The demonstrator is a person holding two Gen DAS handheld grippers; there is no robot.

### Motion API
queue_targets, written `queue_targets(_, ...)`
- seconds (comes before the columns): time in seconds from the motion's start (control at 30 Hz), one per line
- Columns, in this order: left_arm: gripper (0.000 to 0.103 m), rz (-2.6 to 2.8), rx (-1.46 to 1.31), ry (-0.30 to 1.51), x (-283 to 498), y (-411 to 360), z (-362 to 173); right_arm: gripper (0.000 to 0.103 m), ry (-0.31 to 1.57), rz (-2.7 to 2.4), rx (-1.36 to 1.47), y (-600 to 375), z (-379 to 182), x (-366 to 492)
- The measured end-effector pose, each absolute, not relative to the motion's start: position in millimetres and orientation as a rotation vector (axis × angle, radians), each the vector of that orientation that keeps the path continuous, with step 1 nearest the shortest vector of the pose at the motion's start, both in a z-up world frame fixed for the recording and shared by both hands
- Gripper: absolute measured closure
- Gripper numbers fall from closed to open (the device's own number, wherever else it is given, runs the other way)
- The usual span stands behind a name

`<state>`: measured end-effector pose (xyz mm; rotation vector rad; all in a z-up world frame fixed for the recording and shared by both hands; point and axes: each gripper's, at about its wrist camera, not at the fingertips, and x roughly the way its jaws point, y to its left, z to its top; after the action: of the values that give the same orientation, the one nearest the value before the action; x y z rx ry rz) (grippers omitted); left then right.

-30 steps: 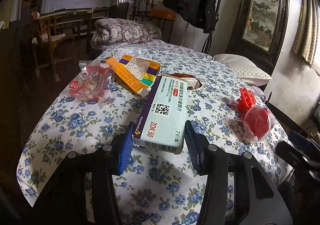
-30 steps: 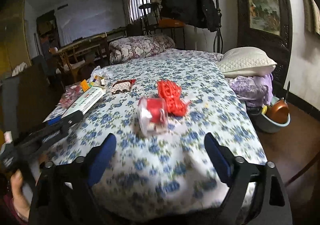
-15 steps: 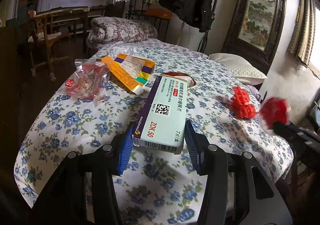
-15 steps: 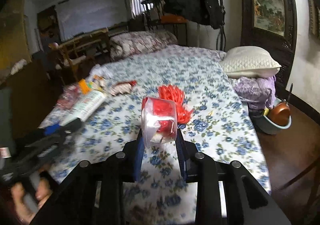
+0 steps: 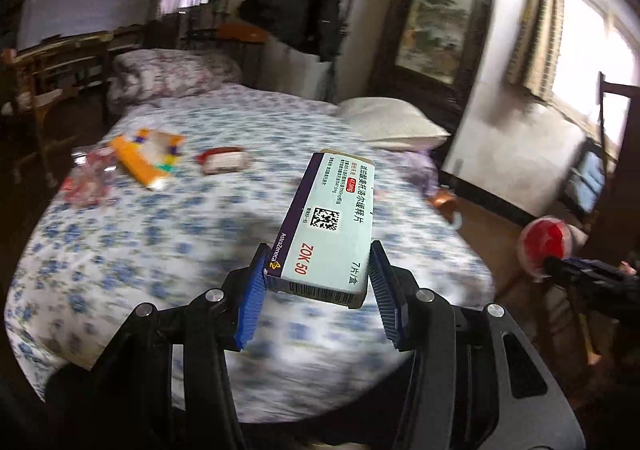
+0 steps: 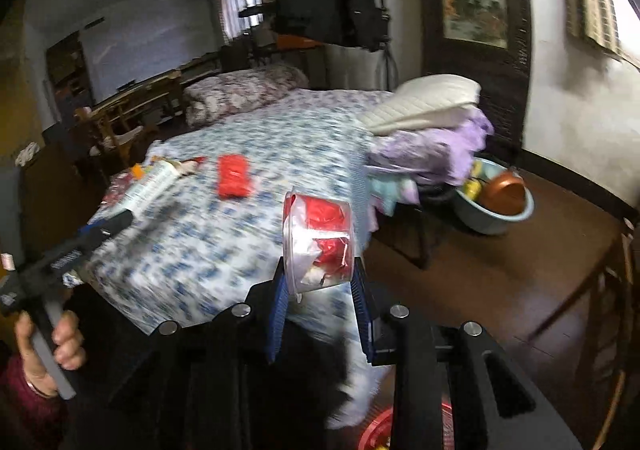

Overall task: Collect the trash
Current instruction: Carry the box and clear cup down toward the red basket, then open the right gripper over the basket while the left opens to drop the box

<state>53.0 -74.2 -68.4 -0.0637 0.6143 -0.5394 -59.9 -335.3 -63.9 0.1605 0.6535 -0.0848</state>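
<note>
1. Right gripper (image 6: 318,292) is clamped on a clear plastic tub (image 6: 318,240), lying on its side between the blue pads, held in the air off the bed's corner.
2. Tub holds crumpled red plastic and some white scraps; a thin film covers its open end.
3. Left gripper (image 5: 318,282) is clamped on a medicine box (image 5: 330,226), pads on both long sides near the barcode end, lifted above the bed (image 5: 160,242).
4. Box: long, pale teal top, dark purple side, red "ZOK 50", a QR code, Chinese print, and a barcode on the near end flap.
5. On the floor right of the bed, a blue basin (image 6: 496,218) holds a copper-coloured pot (image 6: 504,192) and something yellow.
6. On the bed: a red net bundle (image 6: 234,176), an orange-yellow pack (image 5: 146,160), a red-white wrapper (image 5: 224,162) and a clear-red bag (image 5: 90,178) at the left edge.
7. A white pillow (image 5: 394,124) sits at the bed's far right side.
8. A hand (image 6: 48,346) grips the left gripper's handle, seen in the right wrist view.
</note>
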Motion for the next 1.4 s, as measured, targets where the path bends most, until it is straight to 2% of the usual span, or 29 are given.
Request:
queue_targets(0.33, 0.054, -0.772, 0.100, 0.614, 0.4, -184.9, -42.0, 0.073, 0.707, -0.123, 0.259, -403.9, -103.1, -111.0)
queue_targets(0.63, 0.054, -0.991, 0.277, 0.749, -40.9, -296.7, -90.4, 0.073, 0.837, -0.194, 0.376, -452.5, -179.7, -149.3)
queue_targets(0.87, 0.054, -1.043, 0.378, 0.832, -58.3, -332.7, -125.0, 0.072, 1.013, -0.167, 0.400, -448.6, -249.0, -156.3)
queue_targets(0.93, 0.054, -1.049, 0.392, 0.852, -58.0, -338.4, -132.0, 0.060, 1.078, -0.159, 0.403, -445.1, -266.6, -155.5)
queue_targets(0.97, 0.054, -1.052, 0.397, 0.858, -58.7, -339.7, -133.7, 0.048, 1.092, -0.166, 0.406, -444.7, -272.1, -156.3)
queue_targets(1.17, 0.054, -1.069, 0.472, 0.909, -63.0, -345.4, -150.1, 0.048, 1.033, -0.261, 0.368, -458.0, -264.4, -169.6)
queue_targets(1.4, 0.054, -1.121, 0.696, 0.992, -86.4, -369.6, -181.7, 0.046, 0.874, -0.412, 0.278, -477.7, -208.8, -179.5)
